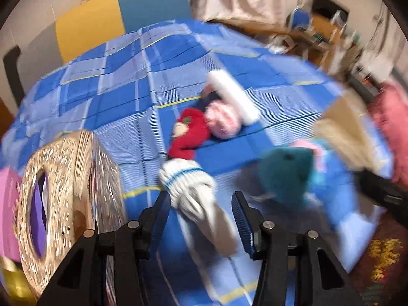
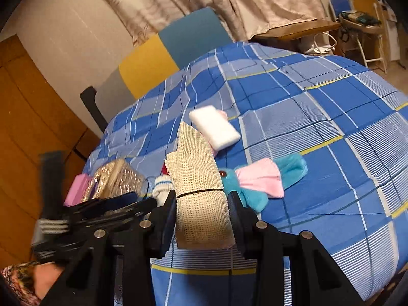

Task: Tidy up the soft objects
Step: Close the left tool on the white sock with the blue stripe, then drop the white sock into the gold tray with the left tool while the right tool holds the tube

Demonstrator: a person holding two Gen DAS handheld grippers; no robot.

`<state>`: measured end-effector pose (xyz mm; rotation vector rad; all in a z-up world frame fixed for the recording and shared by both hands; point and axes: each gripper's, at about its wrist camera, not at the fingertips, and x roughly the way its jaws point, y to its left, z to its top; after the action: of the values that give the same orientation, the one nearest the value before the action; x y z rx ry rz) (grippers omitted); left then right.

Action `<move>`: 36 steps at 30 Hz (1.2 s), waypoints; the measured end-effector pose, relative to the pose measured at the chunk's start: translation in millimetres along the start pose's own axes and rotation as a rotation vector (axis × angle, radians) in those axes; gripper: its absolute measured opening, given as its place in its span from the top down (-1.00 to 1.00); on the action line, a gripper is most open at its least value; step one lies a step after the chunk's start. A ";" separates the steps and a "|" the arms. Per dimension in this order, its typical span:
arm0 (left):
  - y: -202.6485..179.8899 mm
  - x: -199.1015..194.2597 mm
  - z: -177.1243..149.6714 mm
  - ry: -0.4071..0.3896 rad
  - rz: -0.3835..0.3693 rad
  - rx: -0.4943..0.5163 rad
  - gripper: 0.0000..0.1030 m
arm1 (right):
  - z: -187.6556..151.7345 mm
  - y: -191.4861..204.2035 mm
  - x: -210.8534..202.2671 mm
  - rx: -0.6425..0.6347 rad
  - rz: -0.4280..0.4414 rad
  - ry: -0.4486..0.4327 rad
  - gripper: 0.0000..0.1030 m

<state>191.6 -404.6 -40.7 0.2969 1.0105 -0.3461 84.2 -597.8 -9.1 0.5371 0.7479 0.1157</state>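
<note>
In the right wrist view we see the right gripper (image 2: 202, 213) clamped on a beige woven cloth roll (image 2: 200, 178), its two black jaws pressing the roll's lower part from either side, just below the thin black band tied around it; the roll stands up out of the jaws and leans toward eleven o'clock, lifted clear of the blue checked bedcover (image 2: 318, 132). From that gripper, a white sponge block (image 2: 215, 127) lies on the cover at twelve o'clock, and a teal and pink plush toy (image 2: 262, 178) lies at two o'clock, just beside the right jaw. At ten o'clock a glittery gold box (image 2: 116, 182) stands with a pink block (image 2: 77, 187) against its far side. In the left wrist view, which is blurred, we find the left gripper (image 1: 201, 210) with its jaws spread wide and gripping nothing; a white rolled sock with blue stripes (image 1: 190, 186) lies between the fingertips, apart from the right jaw, though we cannot tell whether it brushes the left one. From there, a red plush toy (image 1: 190, 132) lies at twelve o'clock, touching a pink striped ball (image 1: 221, 122), and the gold box sits at nine o'clock.
</note>
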 end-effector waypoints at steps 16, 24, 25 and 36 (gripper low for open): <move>3.9 37.4 -7.7 -0.020 -0.003 -0.015 0.24 | 1.2 2.3 -3.2 -0.033 -0.035 -0.031 0.23; 1.5 -18.7 -47.0 -0.125 -0.231 -0.009 0.24 | -0.4 -1.1 -4.1 -0.033 -0.074 -0.033 0.23; 3.6 -29.4 -57.5 -0.146 -0.282 0.007 0.24 | -0.5 -1.3 -4.9 -0.034 -0.081 -0.037 0.23; 72.8 -112.8 -127.2 -0.266 -0.397 0.005 0.24 | 0.8 2.4 -14.5 -0.076 -0.136 -0.104 0.23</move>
<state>69.2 -271.8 -1.0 0.0486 0.8017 -0.7283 74.3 -600.2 1.4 0.4156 0.6741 -0.0098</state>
